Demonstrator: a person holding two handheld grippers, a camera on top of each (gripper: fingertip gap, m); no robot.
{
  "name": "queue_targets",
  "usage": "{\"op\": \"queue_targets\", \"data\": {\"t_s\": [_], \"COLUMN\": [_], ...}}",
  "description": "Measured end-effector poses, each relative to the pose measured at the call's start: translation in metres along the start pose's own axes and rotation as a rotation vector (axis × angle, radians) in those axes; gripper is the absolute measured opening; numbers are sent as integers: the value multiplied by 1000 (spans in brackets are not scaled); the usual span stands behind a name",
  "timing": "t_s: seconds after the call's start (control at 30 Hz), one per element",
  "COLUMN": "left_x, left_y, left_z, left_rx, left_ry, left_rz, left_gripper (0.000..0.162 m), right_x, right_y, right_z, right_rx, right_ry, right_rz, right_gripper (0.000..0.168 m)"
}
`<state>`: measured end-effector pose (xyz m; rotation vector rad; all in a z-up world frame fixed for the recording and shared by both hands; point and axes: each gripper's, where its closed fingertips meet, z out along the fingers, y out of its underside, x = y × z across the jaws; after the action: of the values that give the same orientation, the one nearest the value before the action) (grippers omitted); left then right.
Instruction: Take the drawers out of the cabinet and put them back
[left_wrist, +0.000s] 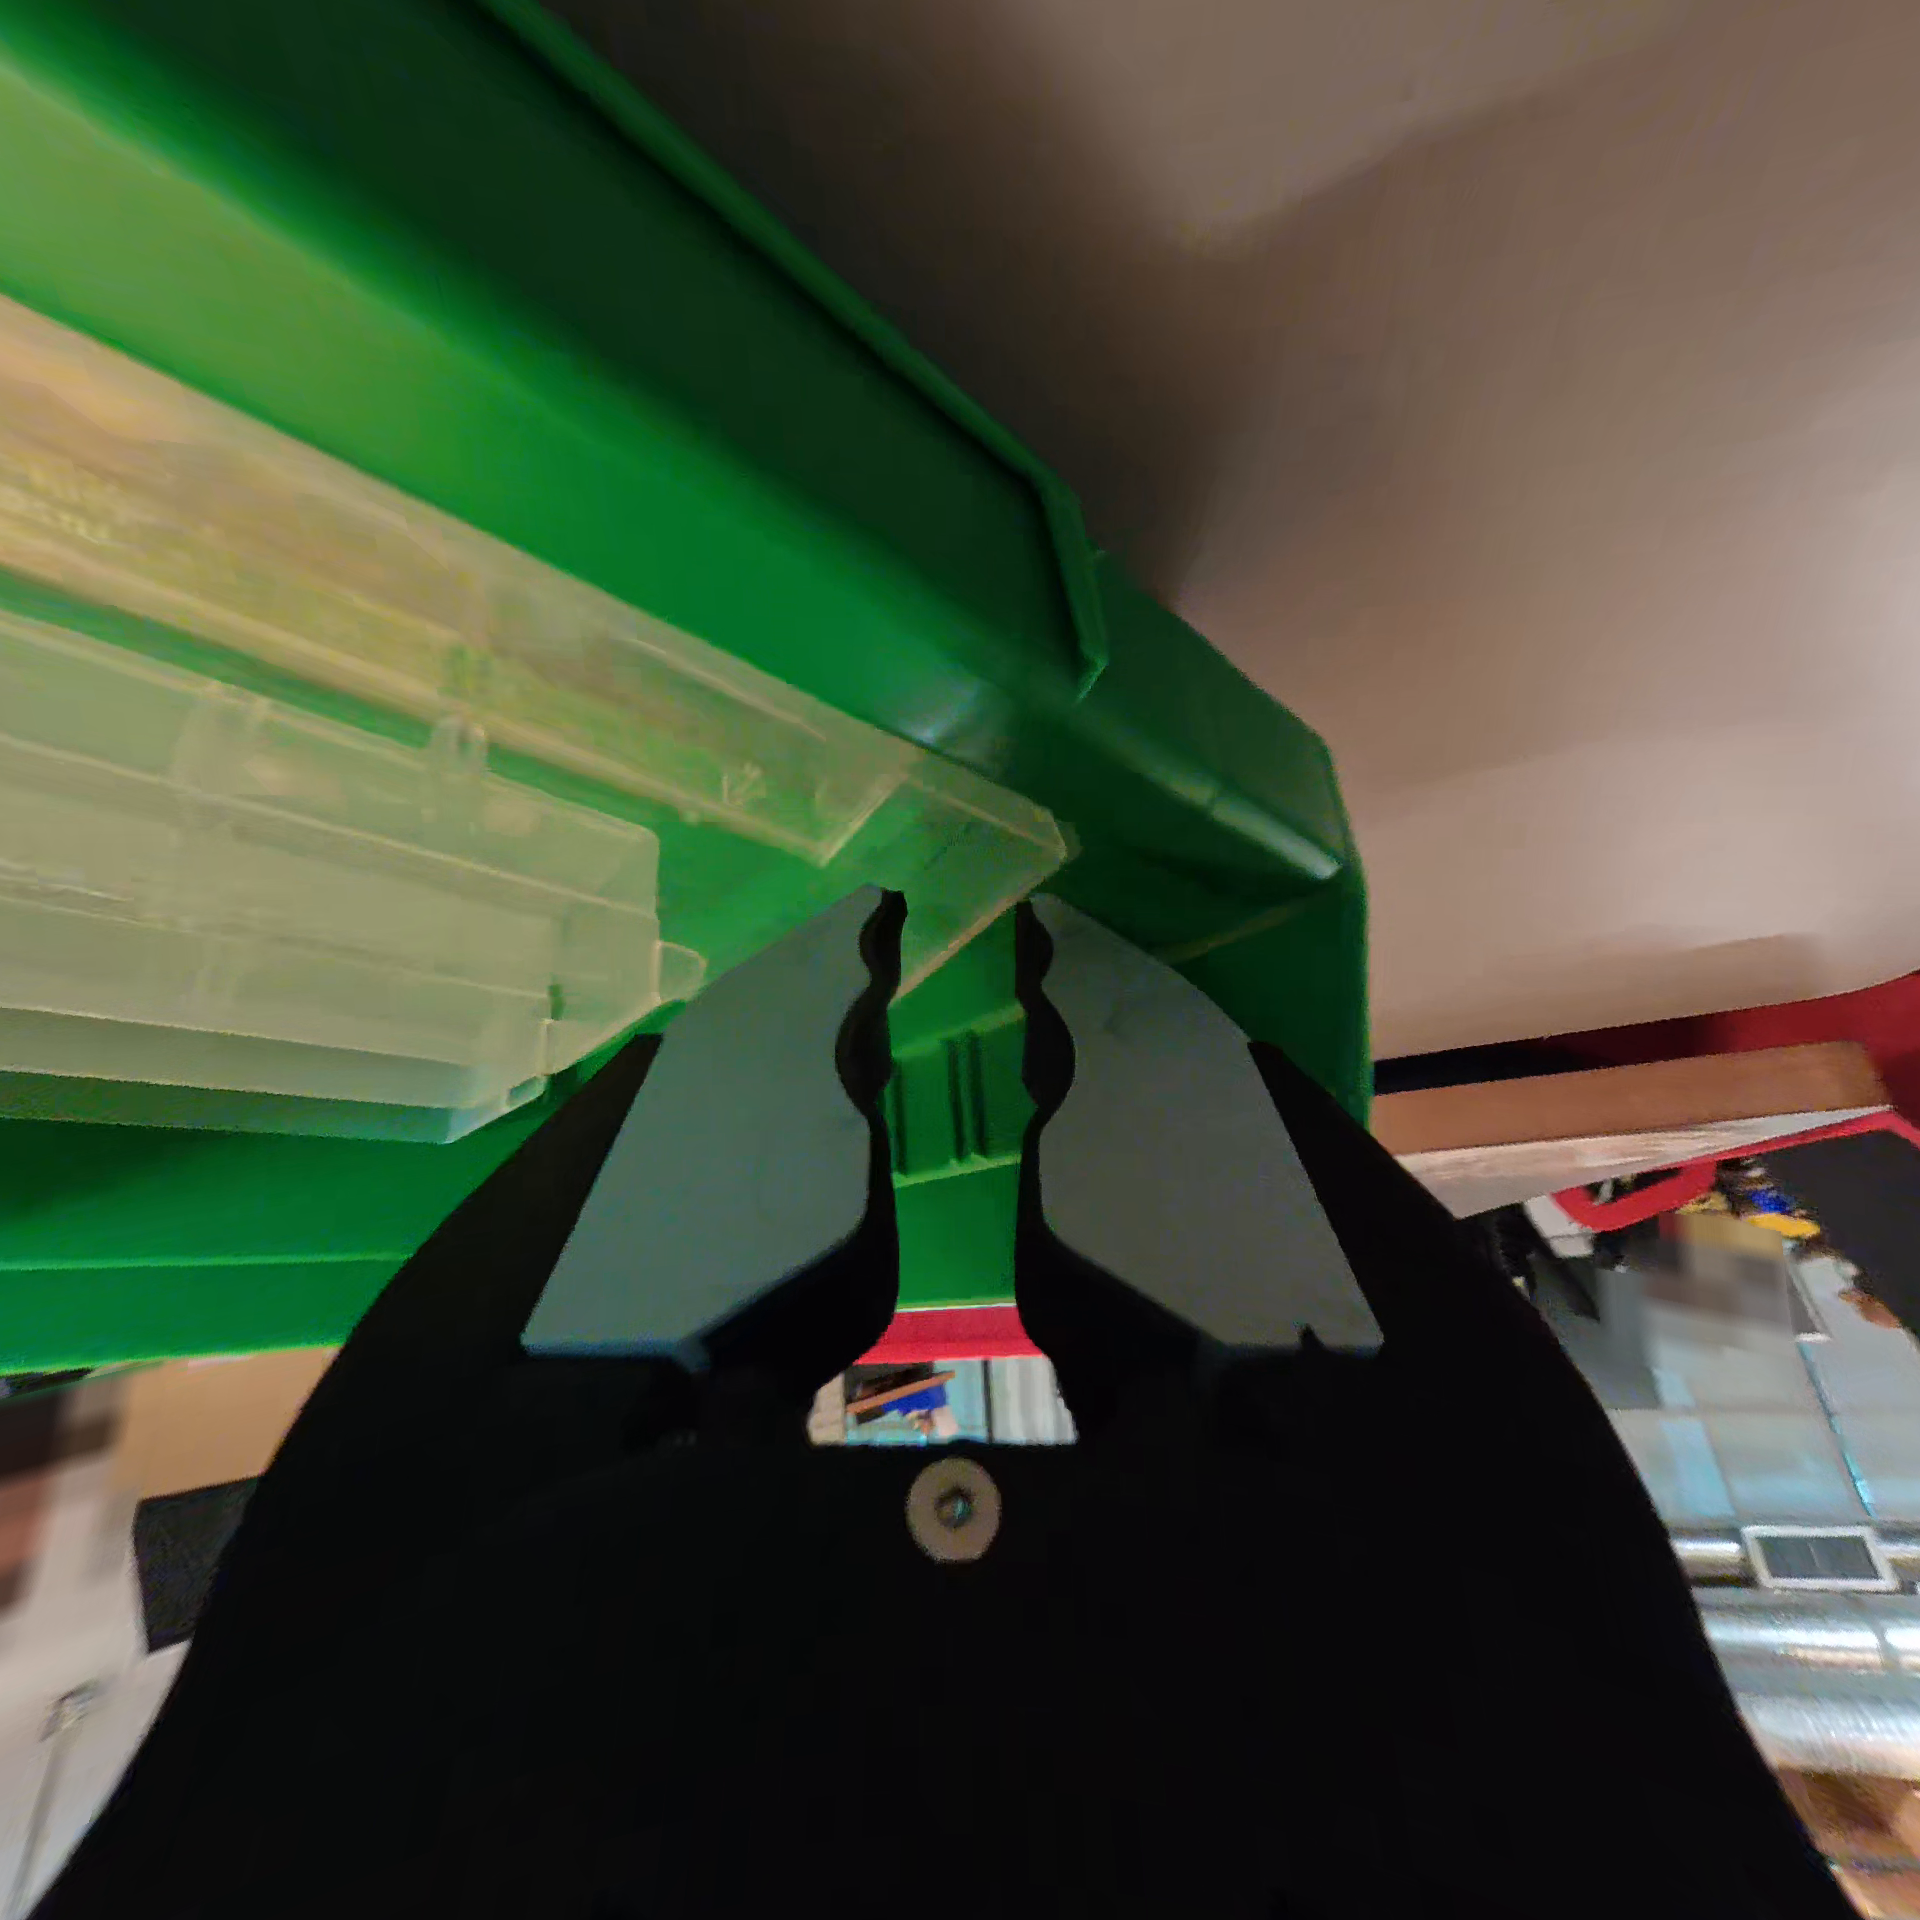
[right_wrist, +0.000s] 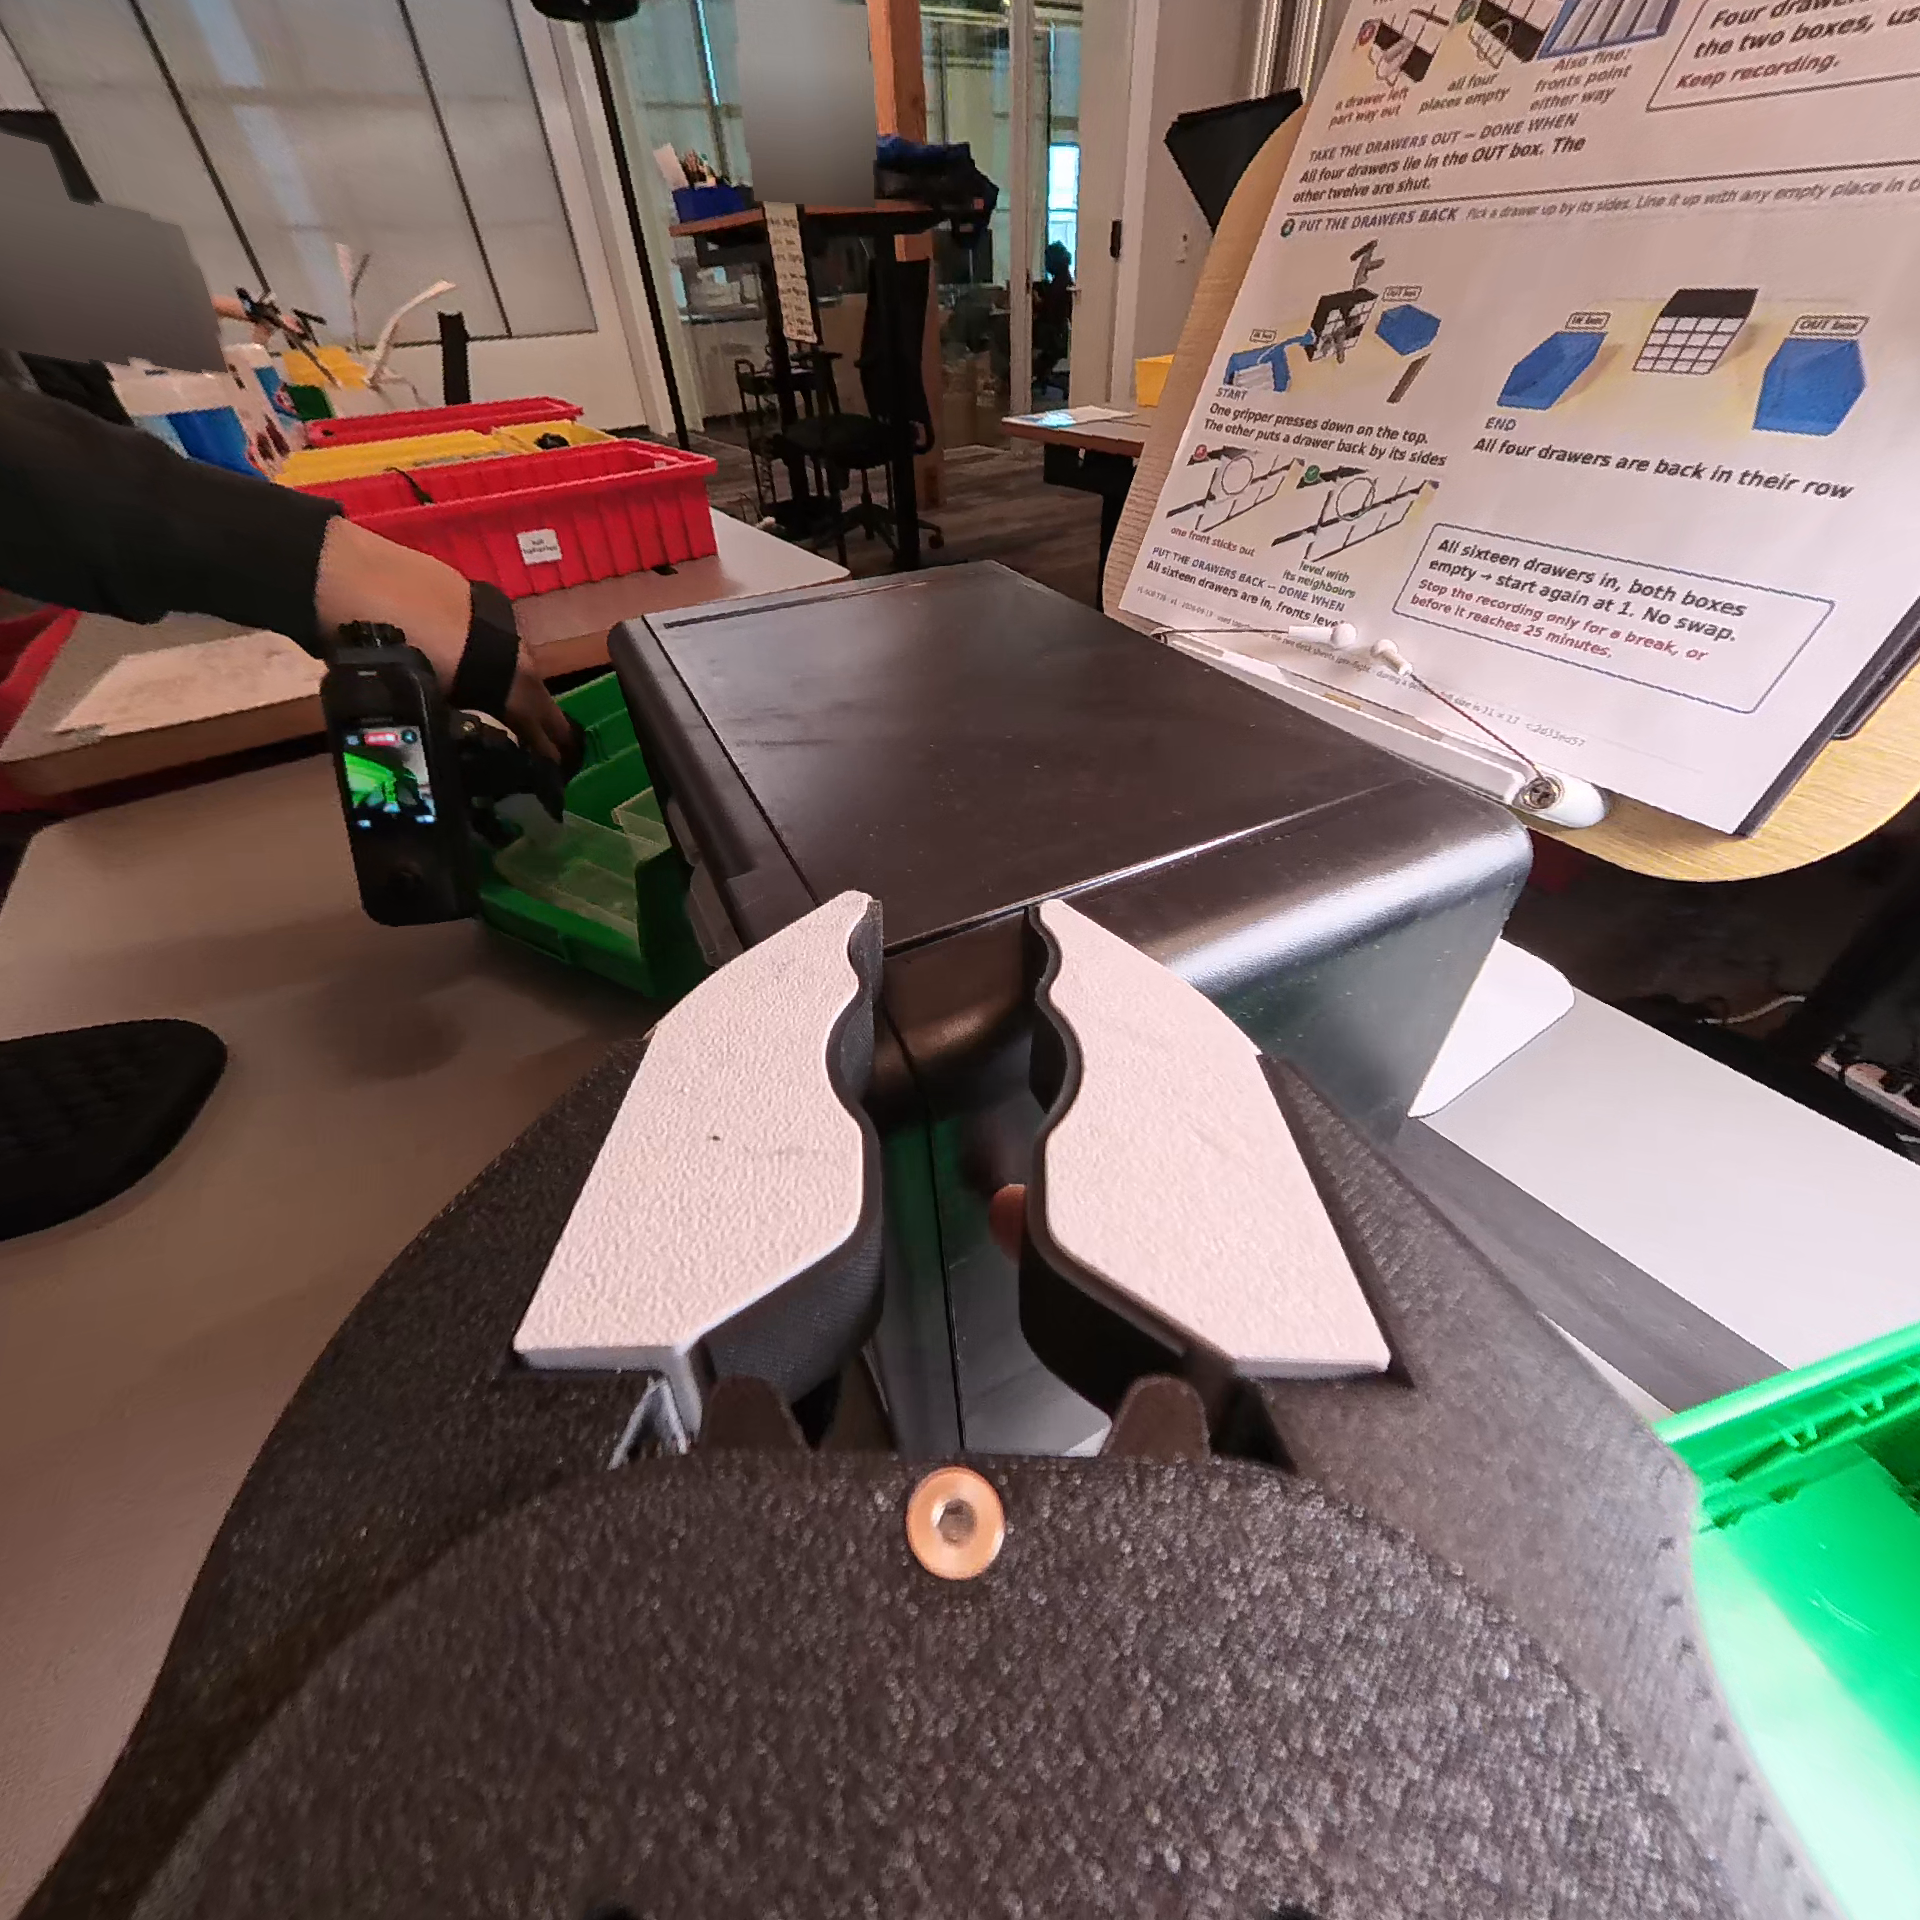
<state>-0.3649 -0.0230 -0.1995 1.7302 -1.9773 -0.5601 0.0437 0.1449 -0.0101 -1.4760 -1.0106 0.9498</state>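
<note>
My left gripper (left_wrist: 956, 904) reaches into a green bin (left_wrist: 623, 468) that holds clear plastic drawers. Its fingertips are closed on the end of one clear drawer (left_wrist: 623, 717); another clear drawer (left_wrist: 312, 935) lies beside it. In the right wrist view a hand holds this gripper (right_wrist: 520, 769) in the same green bin (right_wrist: 613, 748), left of the black cabinet (right_wrist: 987, 727). My right gripper (right_wrist: 956, 914) rests at the near top edge of the cabinet, jaws slightly apart with nothing between them. The cabinet's drawer front is hidden.
A second green bin (right_wrist: 1818, 1475) sits at the lower right. An instruction sheet on a stand (right_wrist: 1558, 416) leans behind the cabinet. Red and yellow bins (right_wrist: 561, 509) stand on a table at the back left. A black mesh pad (right_wrist: 94, 1112) lies on the grey table (right_wrist: 312, 1195).
</note>
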Motion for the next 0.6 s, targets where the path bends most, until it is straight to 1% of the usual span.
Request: {"op": "queue_targets", "data": {"t_s": [0.03,0.1,0.2,0.27,0.37,0.47,0.6], "left_x": [3,10,14,10,4,0,2], "left_y": [-3,-11,-14,-14,-6,0,-2], "left_z": [-2,-5,-8,-6,-3,-4,0], "left_rx": [18,61,77,71,8,-34,-37], "left_ry": [17,58,82,50,-4,-33,-20], "left_rz": [-17,-55,-78,-69,-23,27,62], "left_gripper": [23,26,30,34,37,36,33], "right_x": [0,0,0,0,1,1,2], "right_y": [0,0,0,0,0,0,0], "right_z": [0,0,0,0,0,-1,-2], "right_rx": [0,0,1,3,9,19,32], "right_ry": [2,7,10,9,4,-9,-20], "right_rz": [0,-3,-3,-1,4,21,41], "right_gripper": [25,25,25,25,25,24,23]}}
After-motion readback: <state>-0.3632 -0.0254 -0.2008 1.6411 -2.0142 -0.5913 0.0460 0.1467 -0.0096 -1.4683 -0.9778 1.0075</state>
